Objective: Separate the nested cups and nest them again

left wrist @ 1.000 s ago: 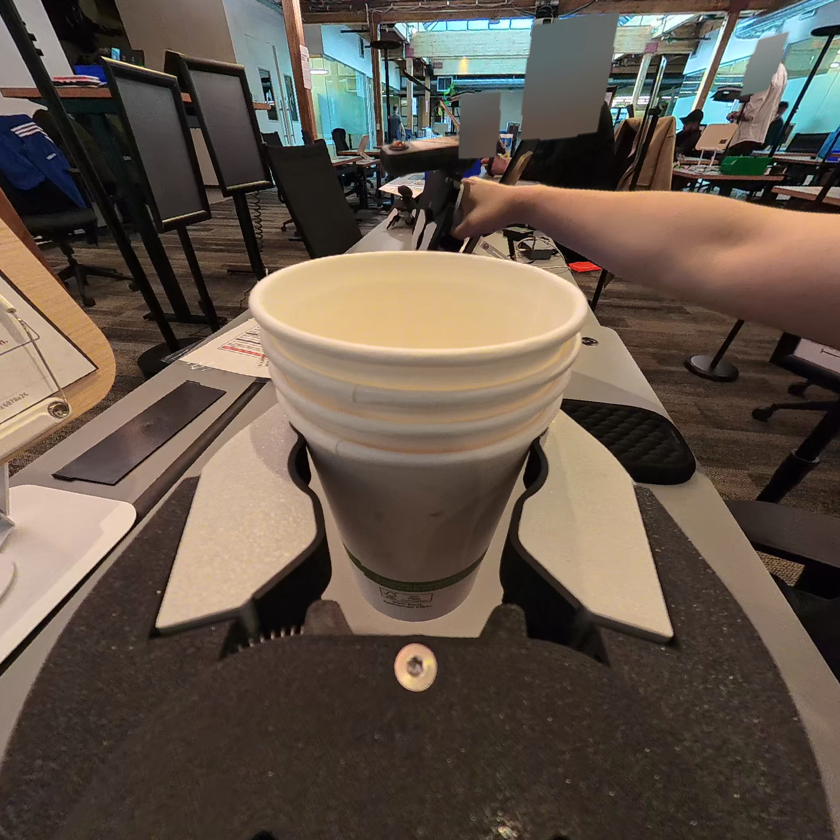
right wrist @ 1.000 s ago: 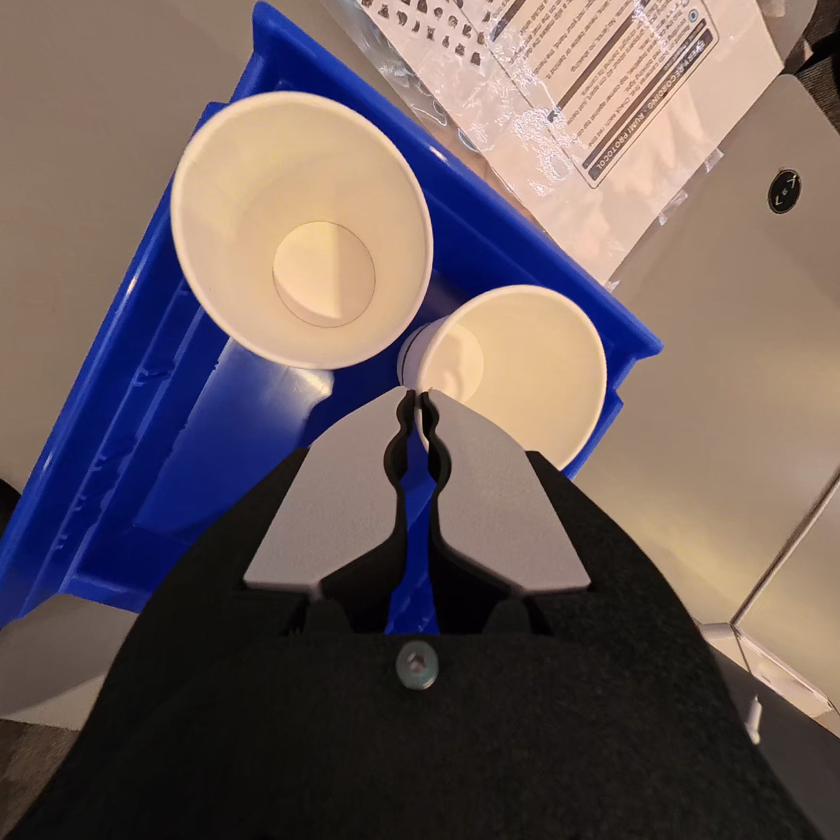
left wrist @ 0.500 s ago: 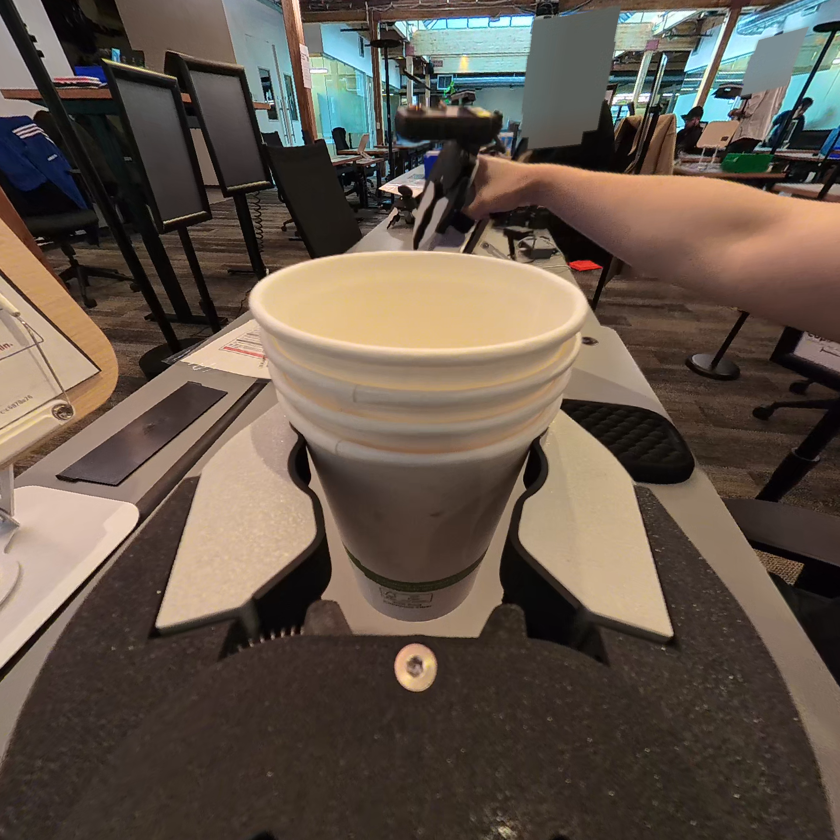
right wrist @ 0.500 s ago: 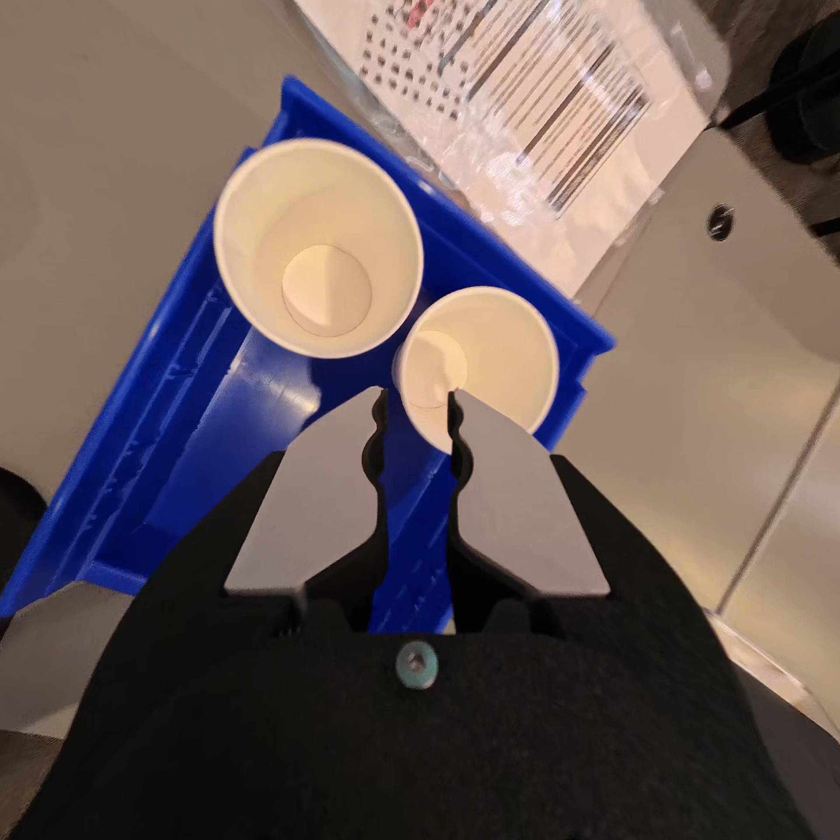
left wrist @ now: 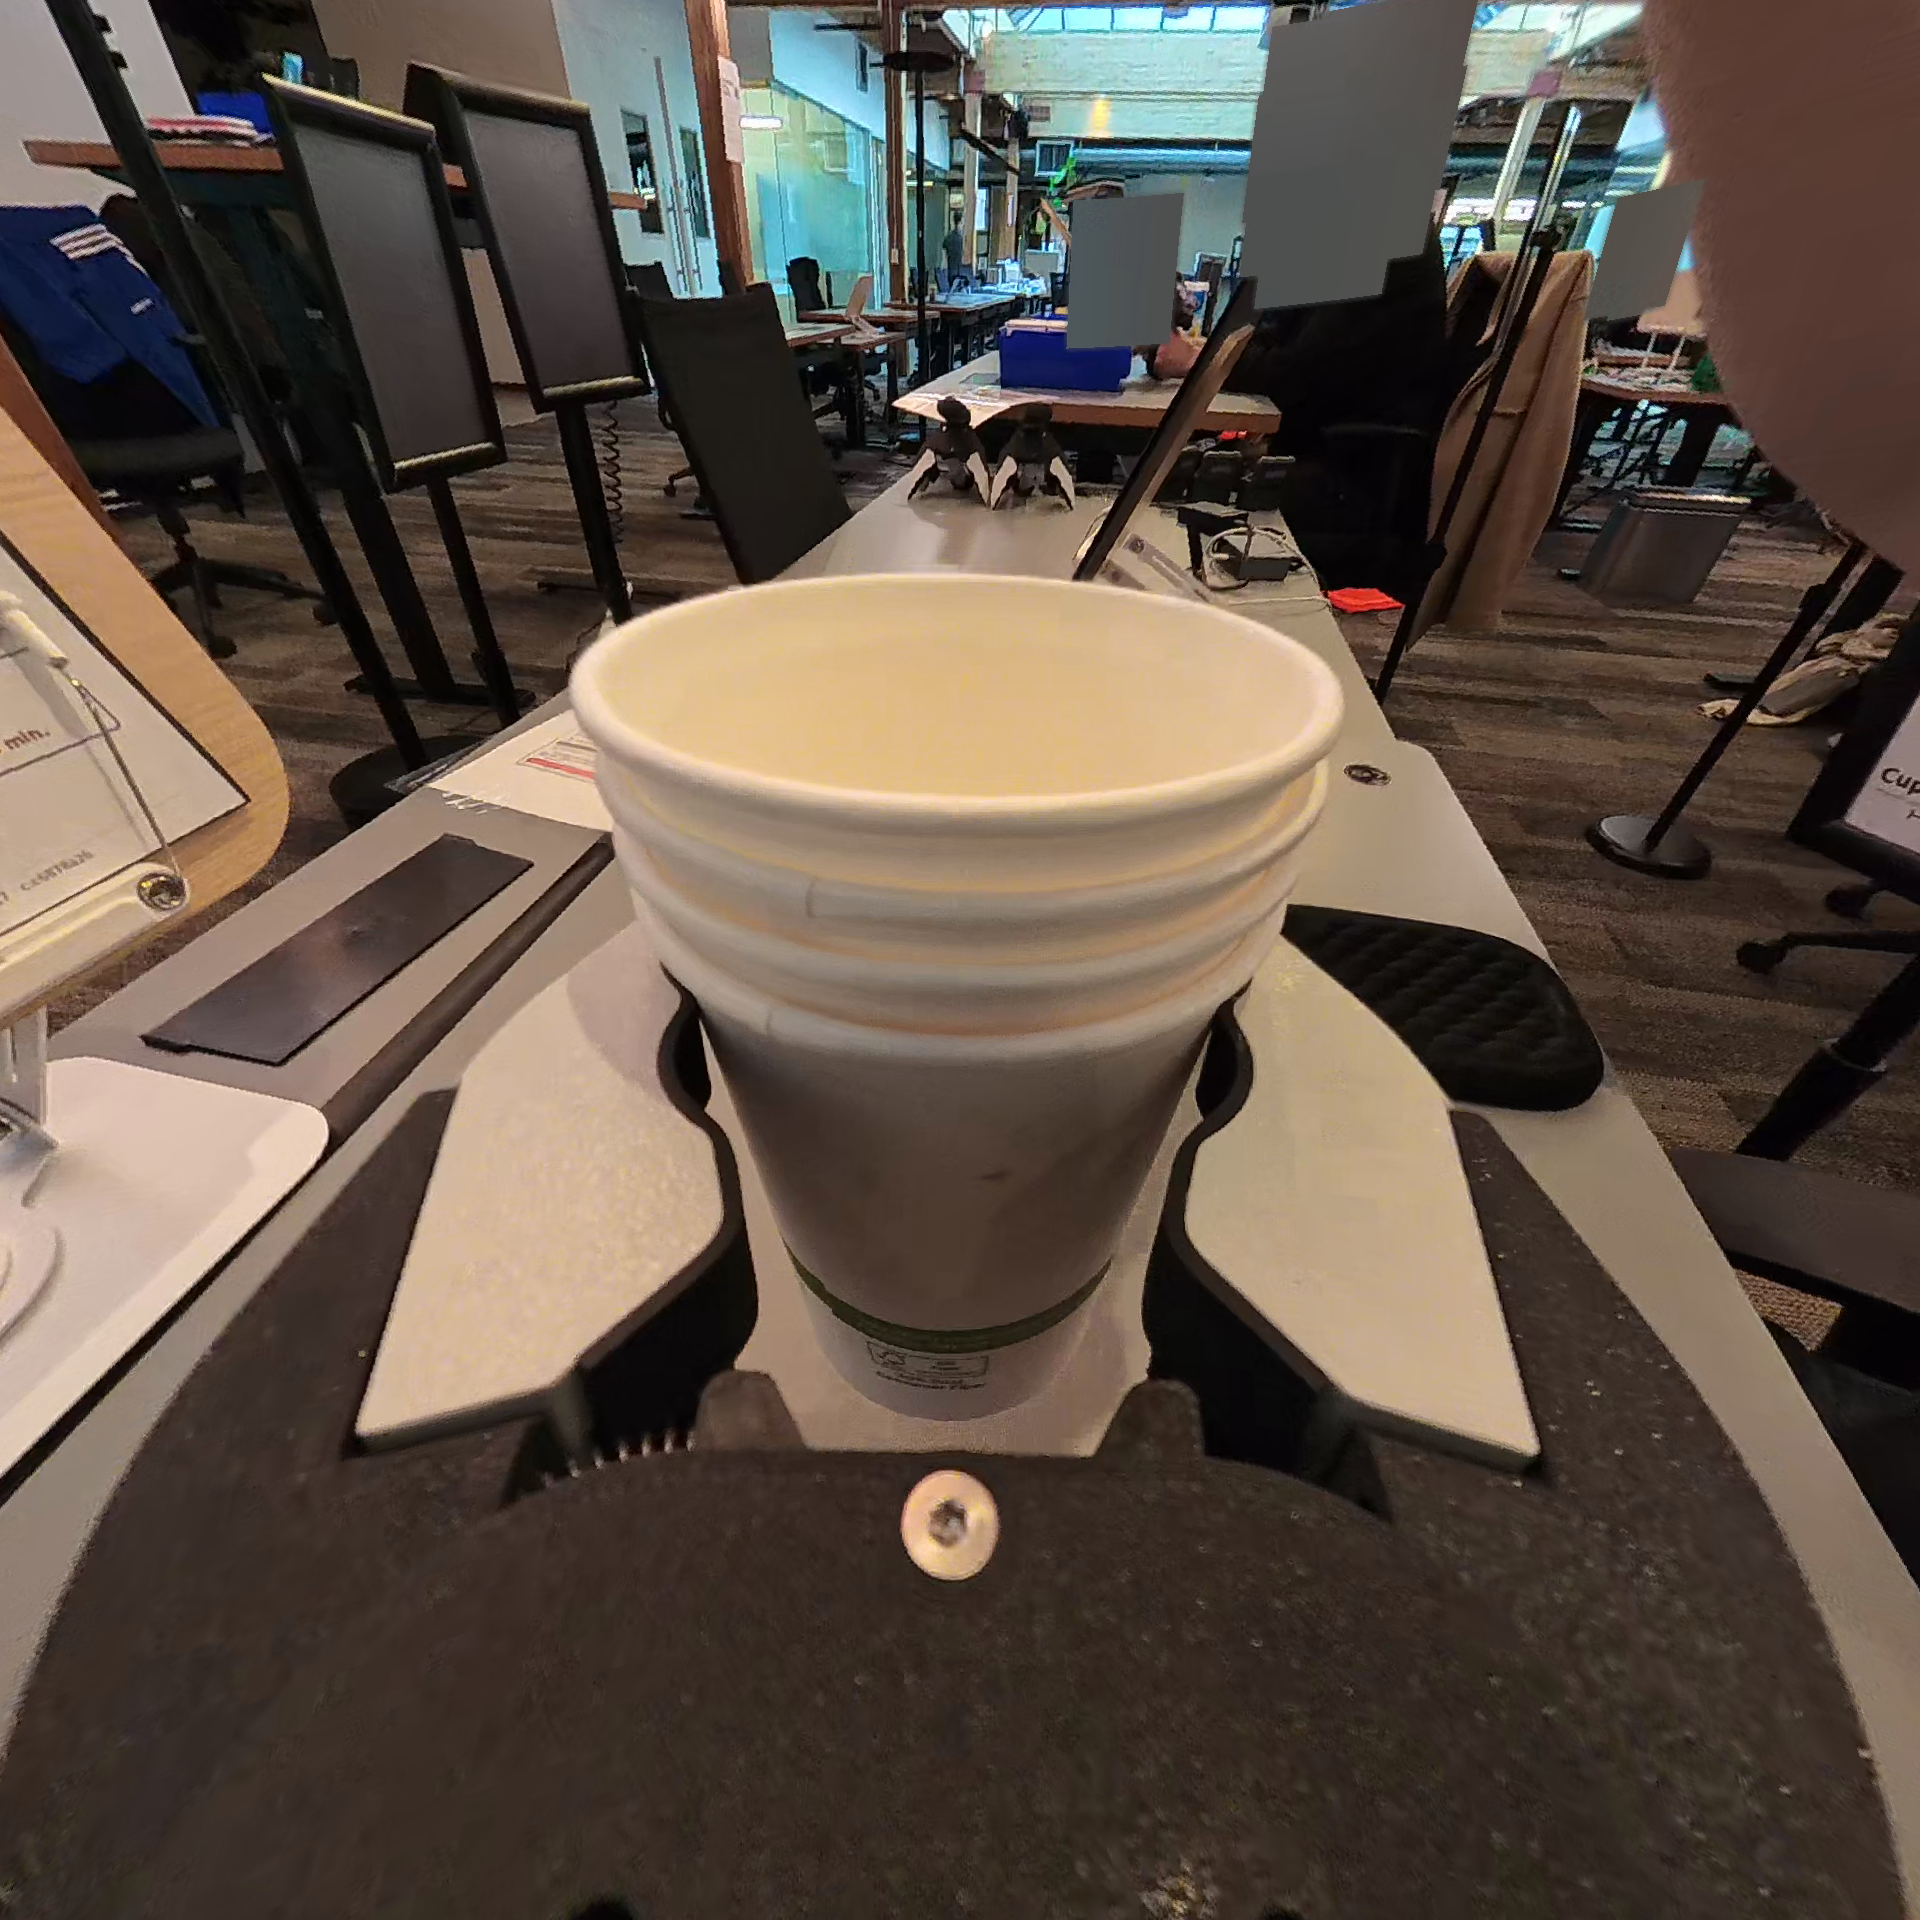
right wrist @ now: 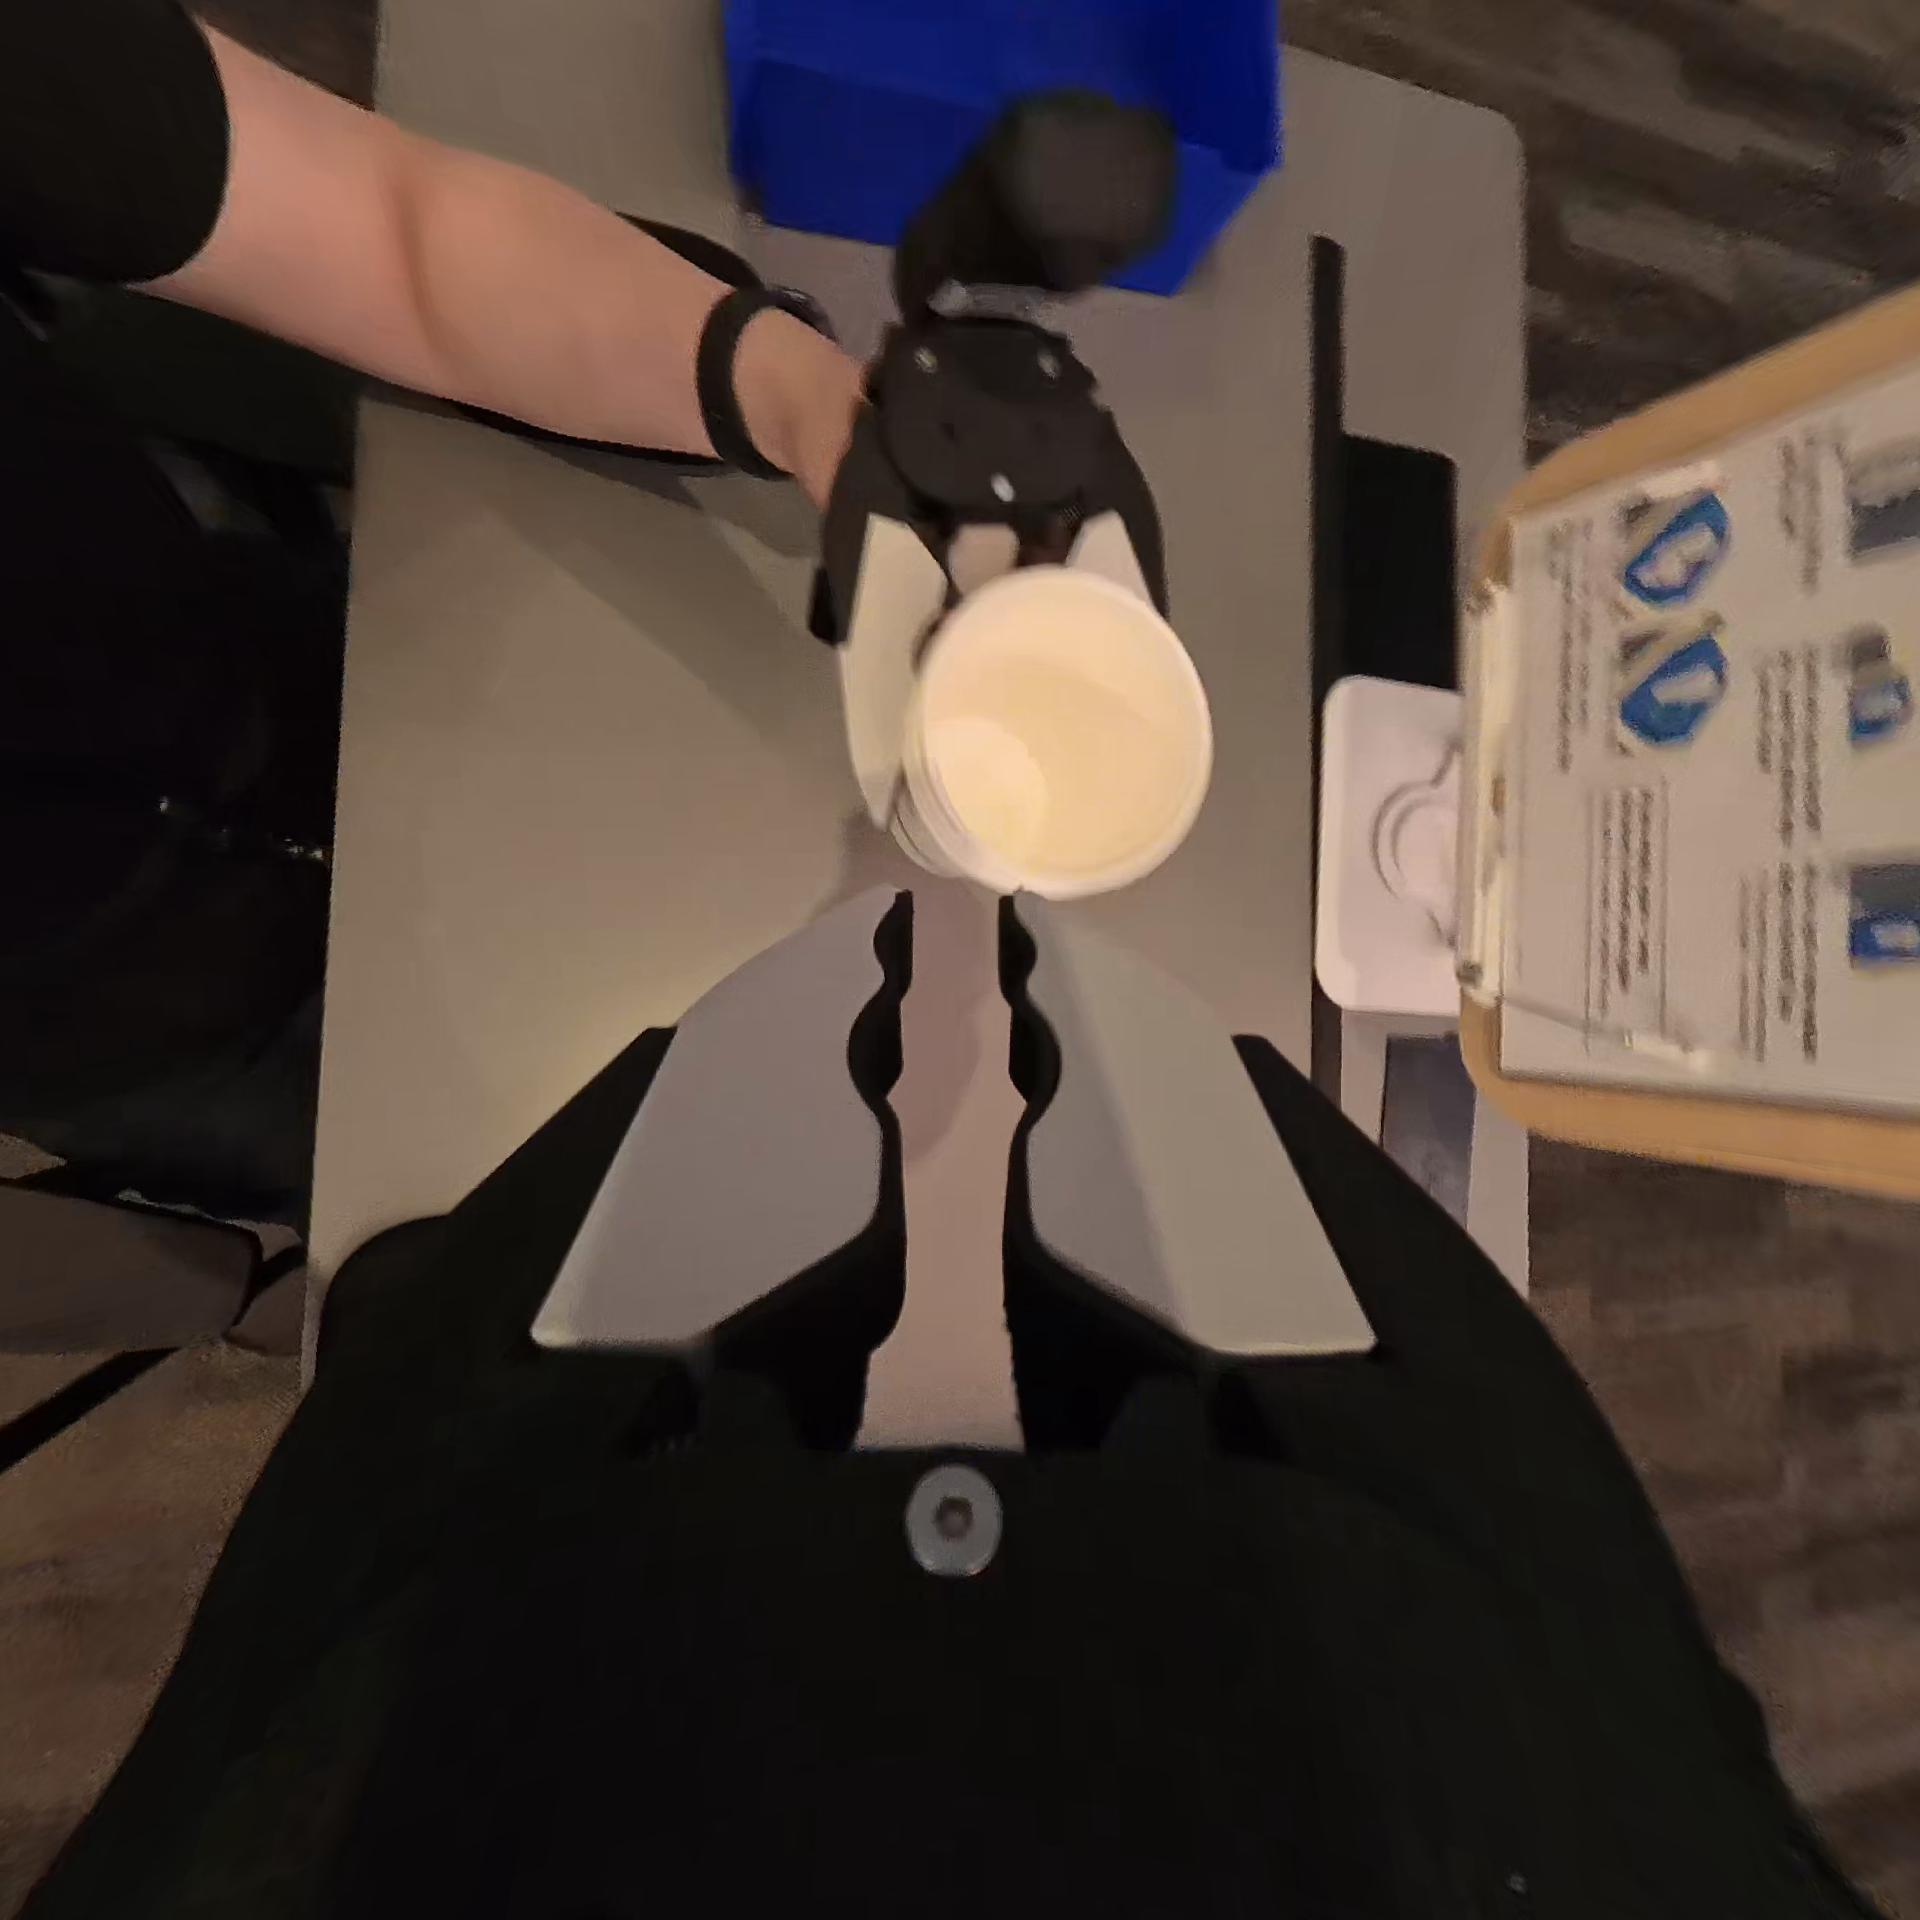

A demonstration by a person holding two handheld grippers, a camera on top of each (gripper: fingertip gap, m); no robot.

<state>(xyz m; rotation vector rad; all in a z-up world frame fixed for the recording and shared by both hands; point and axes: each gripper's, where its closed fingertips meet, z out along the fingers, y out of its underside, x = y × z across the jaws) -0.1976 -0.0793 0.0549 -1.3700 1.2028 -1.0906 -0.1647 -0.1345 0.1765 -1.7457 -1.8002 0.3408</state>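
I am clamping the stack of nested cups (left wrist: 956, 935) at frame centre with my left gripper (left wrist: 956, 1174). My right gripper (right wrist: 951, 914), slightly parted and empty, is hovering above; pinching several rims together risks lifting multiple cups.

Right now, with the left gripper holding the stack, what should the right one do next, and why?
Probably lower the right hand-held gripper onto the top rim of the nested cups. It hangs open and empty above them, while the left hand-held gripper clamps the stack's lowest cup.
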